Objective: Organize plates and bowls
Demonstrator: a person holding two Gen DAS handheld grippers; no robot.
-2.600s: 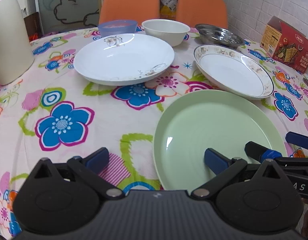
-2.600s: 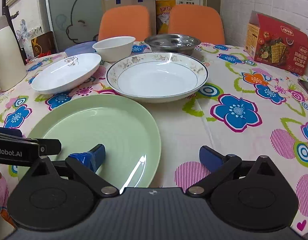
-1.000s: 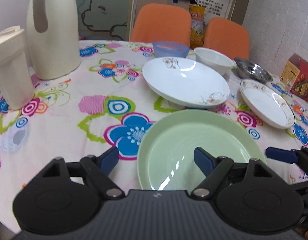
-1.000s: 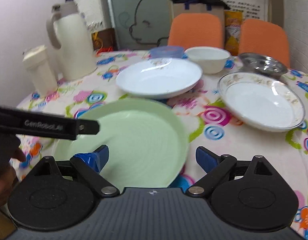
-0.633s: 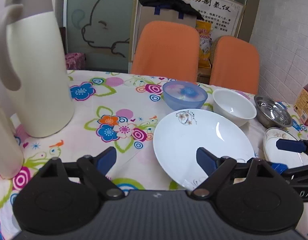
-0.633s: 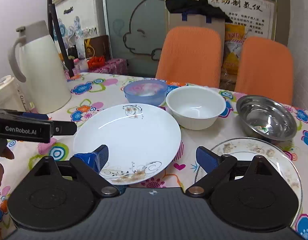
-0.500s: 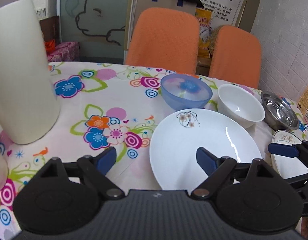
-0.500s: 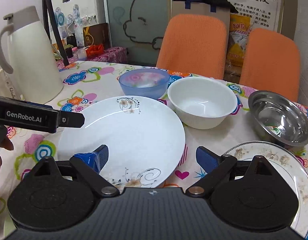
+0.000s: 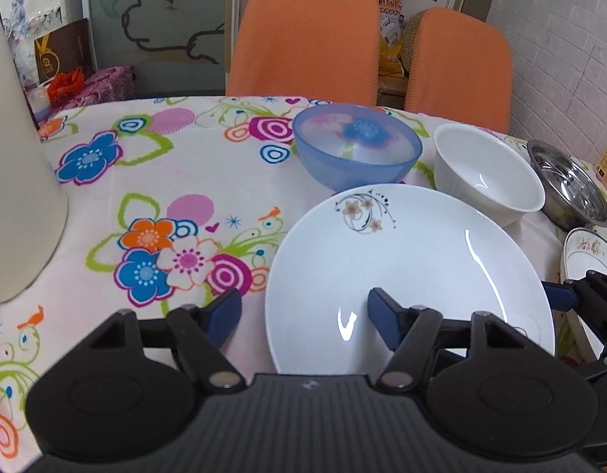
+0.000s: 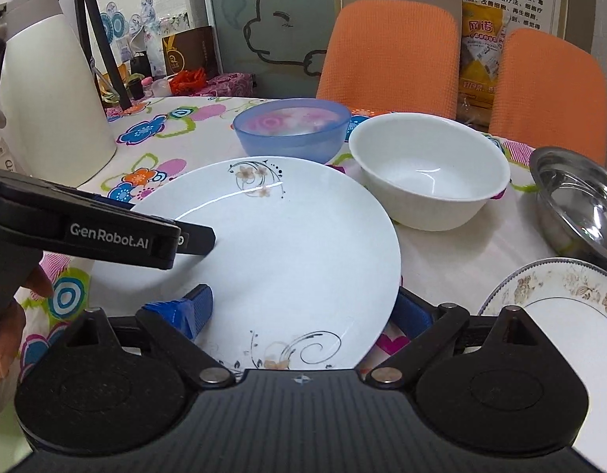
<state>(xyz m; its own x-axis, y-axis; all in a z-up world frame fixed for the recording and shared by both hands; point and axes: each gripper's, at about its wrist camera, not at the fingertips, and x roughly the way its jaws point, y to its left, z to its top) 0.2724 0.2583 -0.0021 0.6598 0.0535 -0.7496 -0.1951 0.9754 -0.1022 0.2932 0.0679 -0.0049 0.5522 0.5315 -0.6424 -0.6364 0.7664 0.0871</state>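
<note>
Plate (image 9: 409,260), white with a small flower print, lies flat on the table (image 9: 185,181) directly ahead of both tools and very near them, so the coming move likely turns on its near rim: that rim sits between the two tools, with the left tool (image 9: 303,317) at its left edge and the right tool (image 10: 303,311) at its right edge. Both tools are spread wide and hold nothing. On the left tool, one finger hangs over the cloth just left of the plate and the other over the plate's inside; on the right tool, one finger is above the plate and the other shows just past its right edge. Whether any finger touches the plate cannot be told. Round as it is, the plate has no long axis, so either tool could take the rim it faces; neither looks clearly nearer. A second plate (image 10: 559,303) with a patterned border lies just right of it. Beyond the white plate stand a blue bowl (image 9: 356,149), a white bowl (image 9: 488,173) and a steel bowl (image 10: 575,205), side by side from left to right. A bright flowered cloth covers the table, and a cream jug (image 10: 47,90) stands at the far left. Behind the table are two orange chairs (image 9: 303,39) and a glass panel with a cartoon outline.
</note>
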